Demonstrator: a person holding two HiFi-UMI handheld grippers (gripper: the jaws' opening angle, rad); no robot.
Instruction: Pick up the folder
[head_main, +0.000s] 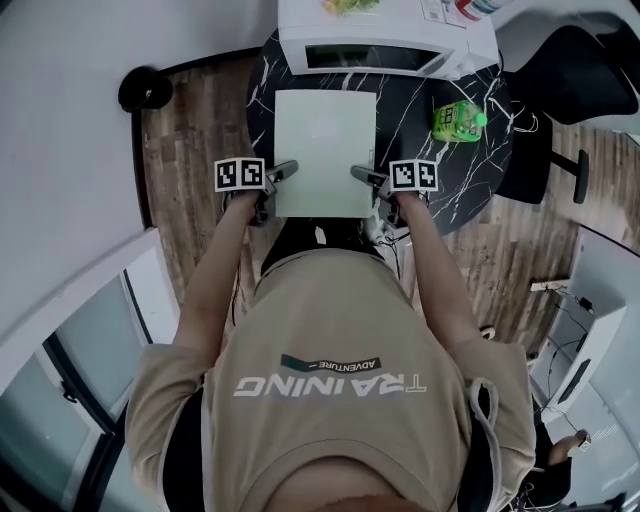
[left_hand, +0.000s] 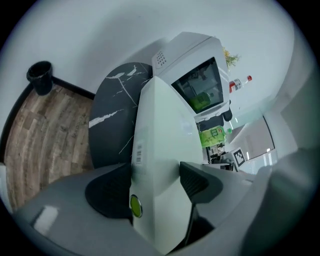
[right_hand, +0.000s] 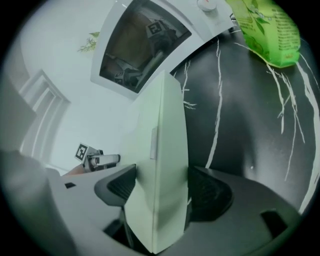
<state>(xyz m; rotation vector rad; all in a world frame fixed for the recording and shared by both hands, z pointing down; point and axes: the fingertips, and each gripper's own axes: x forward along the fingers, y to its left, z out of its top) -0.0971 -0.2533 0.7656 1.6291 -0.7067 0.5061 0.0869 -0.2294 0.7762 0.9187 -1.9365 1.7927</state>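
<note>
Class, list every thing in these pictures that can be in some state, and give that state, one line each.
Folder: closed, lying level over the table.
Left gripper: open, folder's edge between its jaws.
Right gripper: open, folder's edge between its jaws.
Microwave: door shut.
Bottle: capped.
</note>
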